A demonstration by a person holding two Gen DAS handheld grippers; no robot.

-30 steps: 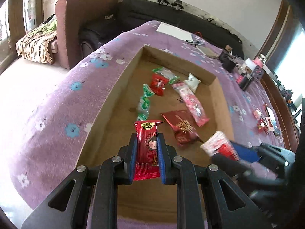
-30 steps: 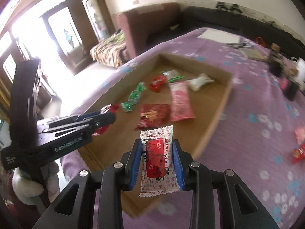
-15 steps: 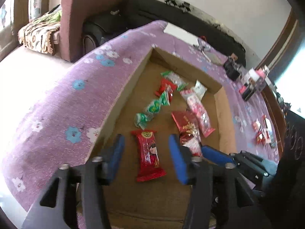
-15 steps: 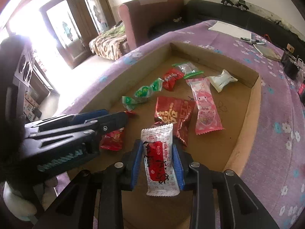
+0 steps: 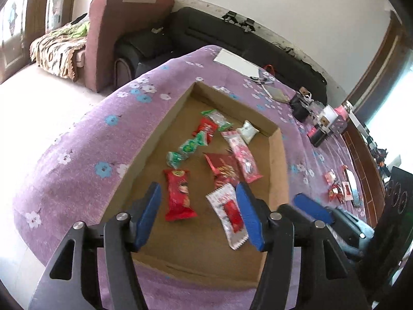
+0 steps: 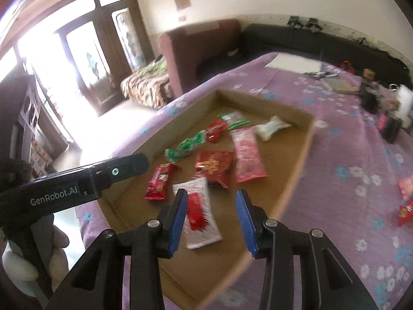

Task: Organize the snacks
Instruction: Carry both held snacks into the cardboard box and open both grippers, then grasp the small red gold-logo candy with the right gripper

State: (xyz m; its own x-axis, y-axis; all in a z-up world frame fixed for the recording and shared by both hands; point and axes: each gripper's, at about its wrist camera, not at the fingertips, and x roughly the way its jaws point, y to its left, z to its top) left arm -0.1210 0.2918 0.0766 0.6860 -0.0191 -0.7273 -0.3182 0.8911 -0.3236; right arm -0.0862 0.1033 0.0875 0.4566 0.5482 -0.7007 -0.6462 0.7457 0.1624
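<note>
A shallow cardboard tray (image 5: 280, 170) (image 6: 303, 155) lies on a purple flowered cloth and holds several snack packets. A red packet with a cartoon face (image 5: 178, 196) (image 6: 160, 182) lies near the tray's front, below my open, empty left gripper (image 5: 200, 215). A white packet with a red label (image 5: 228, 214) (image 6: 197, 213) lies beside it, below my open, empty right gripper (image 6: 210, 221). Farther in lie a dark red packet (image 5: 223, 168), a pink packet (image 5: 242, 156), green sweets (image 5: 187, 149) and a white sweet (image 5: 247, 134).
More loose red snacks (image 5: 338, 191) (image 6: 406, 206) lie on the cloth right of the tray. Small boxes and jars (image 5: 322, 121) stand at the far right, papers (image 5: 236, 62) at the far end. A sofa and armchair (image 5: 124, 25) stand beyond the table.
Both grippers have opened. The left let the red face packet drop into the tray, then the right let the white packet drop beside it. Both grippers have risen and pulled back.
</note>
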